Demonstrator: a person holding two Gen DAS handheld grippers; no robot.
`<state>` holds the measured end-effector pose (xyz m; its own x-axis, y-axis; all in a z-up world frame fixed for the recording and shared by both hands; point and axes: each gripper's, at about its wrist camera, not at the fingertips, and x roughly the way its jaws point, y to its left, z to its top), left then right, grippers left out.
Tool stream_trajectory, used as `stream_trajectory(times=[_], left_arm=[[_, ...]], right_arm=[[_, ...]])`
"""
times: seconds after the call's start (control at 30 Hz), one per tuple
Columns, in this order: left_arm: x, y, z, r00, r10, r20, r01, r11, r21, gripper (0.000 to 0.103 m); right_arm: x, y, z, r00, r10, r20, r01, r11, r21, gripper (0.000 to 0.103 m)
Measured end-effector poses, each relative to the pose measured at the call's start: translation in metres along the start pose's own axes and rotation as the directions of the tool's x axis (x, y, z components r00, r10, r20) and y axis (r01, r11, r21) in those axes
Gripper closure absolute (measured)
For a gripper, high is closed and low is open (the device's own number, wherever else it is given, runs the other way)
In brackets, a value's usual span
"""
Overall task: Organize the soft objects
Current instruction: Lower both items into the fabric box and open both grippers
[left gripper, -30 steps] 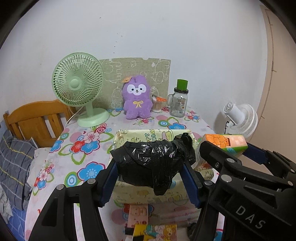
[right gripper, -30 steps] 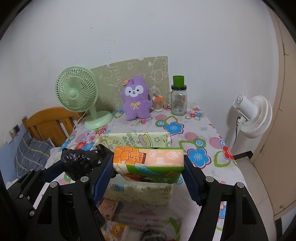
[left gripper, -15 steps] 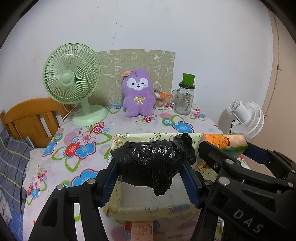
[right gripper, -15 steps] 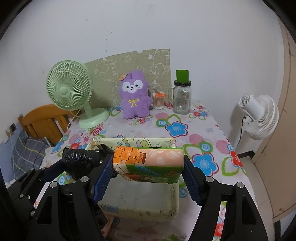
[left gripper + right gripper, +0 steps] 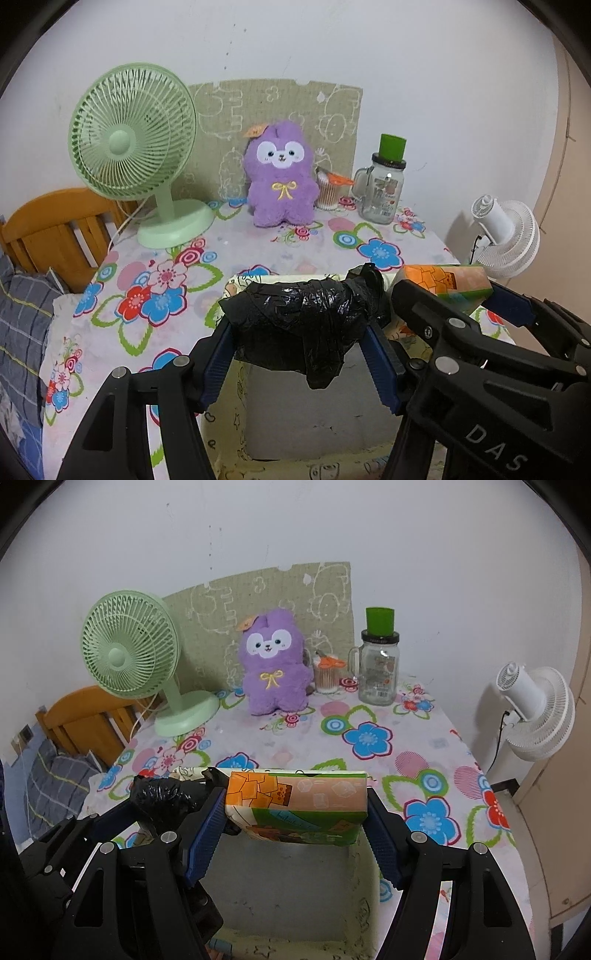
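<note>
The left tool (image 5: 299, 352) grips the black bag (image 5: 306, 325), the right tool (image 5: 295, 834) the tissue pack (image 5: 299, 806) (both above the box (image 5: 364, 897)); released together, they could collide and miss it.

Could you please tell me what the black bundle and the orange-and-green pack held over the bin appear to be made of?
The black bundle looks like thin glossy plastic film, probably a bag: it crinkles, glints and droops between the left tongs. The orange-and-green pack in the right tongs seems wrapped in printed, slightly shiny plastic, its corners soft; what is inside cannot be seen.
</note>
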<state>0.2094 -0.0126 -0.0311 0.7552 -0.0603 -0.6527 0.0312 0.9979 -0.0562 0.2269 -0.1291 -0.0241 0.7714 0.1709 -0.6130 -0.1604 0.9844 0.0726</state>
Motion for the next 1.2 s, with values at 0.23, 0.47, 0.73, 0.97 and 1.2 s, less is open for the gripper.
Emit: stream_trajectory(times=[0.23,0.47,0.73,0.97,1.2], left_arm=[[0.014,0.005,0.0,0.999,-0.016,-0.04,0.015,1.0,-0.009,0.032],[0.023,0.004,-0.001,0.996,-0.033,-0.08,0.033,0.999,-0.006,0.017],[0.02,-0.002,-0.002,0.995,-0.045,-0.086,0.047,0.999,0.016,0.009],[0.009,-0.008,-0.003,0.996,-0.048,-0.07,0.05,0.998,0.031,0.0],[-0.008,-0.012,-0.006,0.998,-0.042,-0.045,0.043,0.998,0.037,0.0]], right_arm=[[0.017,-0.002,0.0,1.0,0.008,-0.023,-0.008,1.0,0.005,0.028],[0.025,-0.002,0.001,0.999,0.02,-0.048,-0.021,1.0,-0.005,0.027],[0.02,0.001,0.001,0.999,0.014,-0.036,-0.015,1.0,-0.022,0.01],[0.008,0.001,-0.001,1.0,0.003,-0.025,-0.004,1.0,-0.026,0.009],[-0.012,0.003,-0.005,1.0,-0.001,-0.005,0.001,1.0,-0.03,0.009]])
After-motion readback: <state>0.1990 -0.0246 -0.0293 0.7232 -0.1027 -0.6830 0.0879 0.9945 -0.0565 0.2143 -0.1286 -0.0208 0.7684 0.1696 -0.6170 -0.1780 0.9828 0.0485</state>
